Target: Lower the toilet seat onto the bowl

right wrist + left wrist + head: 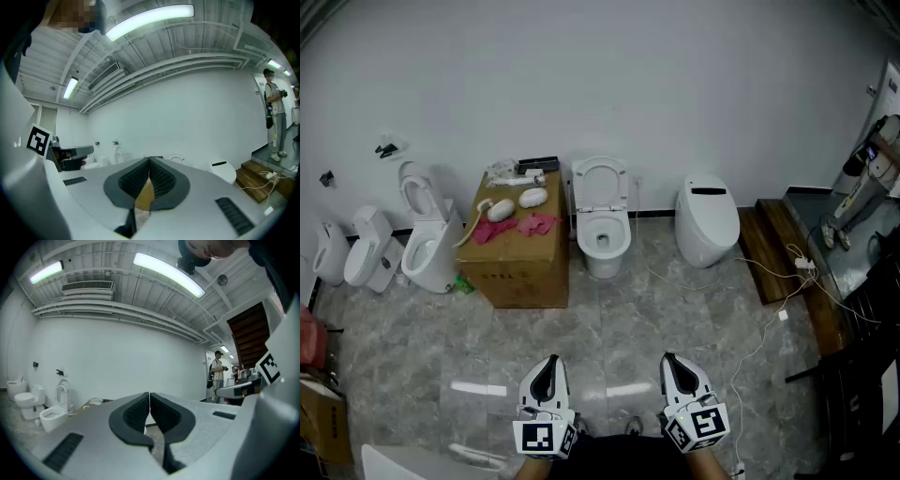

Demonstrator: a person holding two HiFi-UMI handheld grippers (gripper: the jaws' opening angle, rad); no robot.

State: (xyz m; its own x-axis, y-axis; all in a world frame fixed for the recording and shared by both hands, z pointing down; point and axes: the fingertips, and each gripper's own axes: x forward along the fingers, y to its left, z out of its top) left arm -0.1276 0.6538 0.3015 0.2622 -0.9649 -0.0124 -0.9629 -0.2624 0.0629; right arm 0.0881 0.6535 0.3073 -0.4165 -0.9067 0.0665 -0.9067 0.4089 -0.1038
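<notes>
The toilet seat (600,181) stands raised above its bowl (603,241), upright near the white wall (675,84). It is in the middle of the far side of the room and well apart from us. Just to its left we see a cardboard box (520,272) with a pink cloth (528,225) and some white items on top. Further left stands another open toilet (427,248). To the right, a closed white toilet (707,220) sits near a wooden step (772,248) on the grey marbled floor (609,328). We hold the left gripper (551,360) and the right gripper (669,358) low, close to our body, both pointing level toward the wall. Each has its jaws pressed together with nothing caught between them.
</notes>
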